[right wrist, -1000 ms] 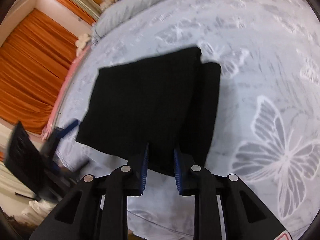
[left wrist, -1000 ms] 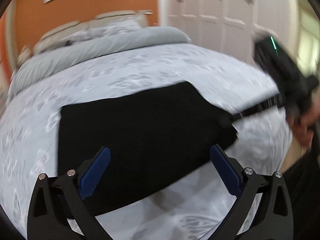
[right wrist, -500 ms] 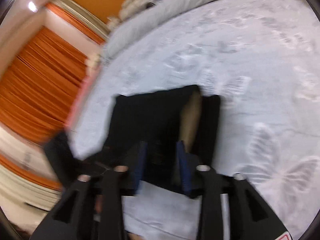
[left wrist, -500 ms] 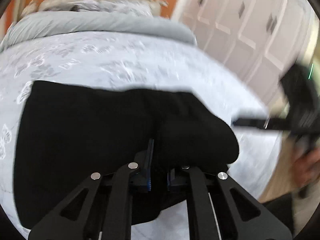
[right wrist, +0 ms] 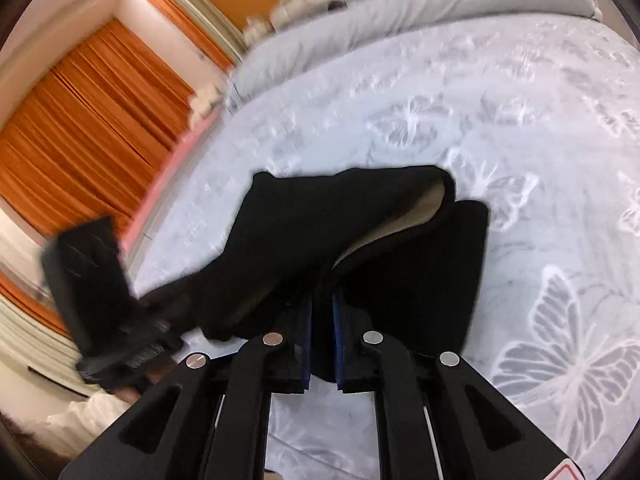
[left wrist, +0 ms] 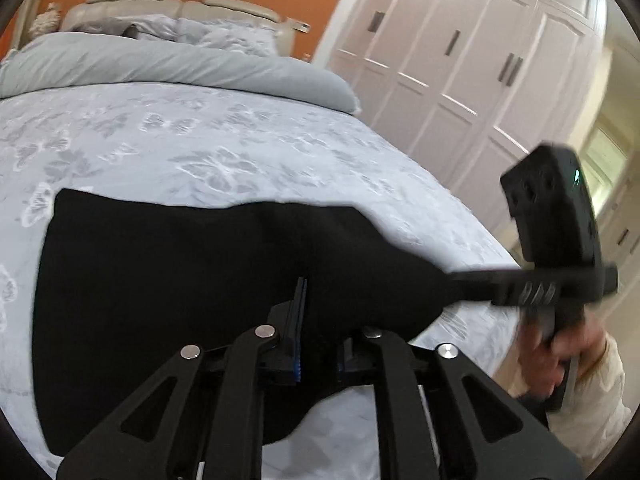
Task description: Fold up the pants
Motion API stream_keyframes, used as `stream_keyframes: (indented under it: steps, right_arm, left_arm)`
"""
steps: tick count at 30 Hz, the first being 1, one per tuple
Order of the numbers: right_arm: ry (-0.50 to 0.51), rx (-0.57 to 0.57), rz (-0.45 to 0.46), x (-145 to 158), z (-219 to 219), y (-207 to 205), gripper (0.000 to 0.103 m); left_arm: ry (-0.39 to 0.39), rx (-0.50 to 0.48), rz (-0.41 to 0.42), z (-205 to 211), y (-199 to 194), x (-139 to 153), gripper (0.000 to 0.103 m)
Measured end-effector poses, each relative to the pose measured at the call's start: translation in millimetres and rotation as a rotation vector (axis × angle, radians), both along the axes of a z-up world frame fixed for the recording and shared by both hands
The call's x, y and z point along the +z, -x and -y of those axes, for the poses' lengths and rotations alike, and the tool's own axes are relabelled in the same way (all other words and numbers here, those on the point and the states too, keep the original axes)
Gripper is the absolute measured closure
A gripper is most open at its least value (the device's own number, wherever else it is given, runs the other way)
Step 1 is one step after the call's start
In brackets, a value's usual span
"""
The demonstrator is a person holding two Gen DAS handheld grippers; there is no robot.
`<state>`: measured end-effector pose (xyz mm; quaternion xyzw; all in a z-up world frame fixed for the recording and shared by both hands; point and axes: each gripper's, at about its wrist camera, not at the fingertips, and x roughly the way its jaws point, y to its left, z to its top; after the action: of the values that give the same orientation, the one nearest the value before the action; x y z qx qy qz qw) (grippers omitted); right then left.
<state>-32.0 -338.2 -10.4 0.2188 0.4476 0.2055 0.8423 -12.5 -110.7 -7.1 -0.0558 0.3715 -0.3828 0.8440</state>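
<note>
Black folded pants (left wrist: 160,280) lie on the bed's near part, also in the right wrist view (right wrist: 340,232). My left gripper (left wrist: 316,320) is shut on the near edge of the pants and lifts it. My right gripper (right wrist: 322,332) is shut on the same near edge further right; the top layer is raised, showing a tan inner lining (right wrist: 400,224). The right gripper shows in the left wrist view (left wrist: 520,284); the left gripper shows blurred in the right wrist view (right wrist: 132,332).
The bed has a pale grey butterfly-print cover (left wrist: 240,152), a grey duvet roll (left wrist: 160,64) and pillows at the head. White wardrobe doors (left wrist: 460,60) stand to the right, orange curtains (right wrist: 92,120) to the left.
My left gripper went from open above the pants to shut on their near edge. Both grippers have lifted the near edge, raising the top layer off the bed.
</note>
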Motion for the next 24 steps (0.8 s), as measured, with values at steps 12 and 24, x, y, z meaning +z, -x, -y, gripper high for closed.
stream_keyframes:
  steps: [12, 24]
  right_arm:
    - [0.016, -0.212, -0.023, -8.8, 40.2, 0.3, 0.043]
    - [0.041, -0.155, -0.086, -22.3, 18.6, -13.7, 0.043]
  left_arm:
    - [0.032, 0.111, 0.055, -43.3, 10.8, 24.9, 0.005]
    - [-0.208, 0.365, -0.198, -125.4, -50.4, -40.0, 0.045]
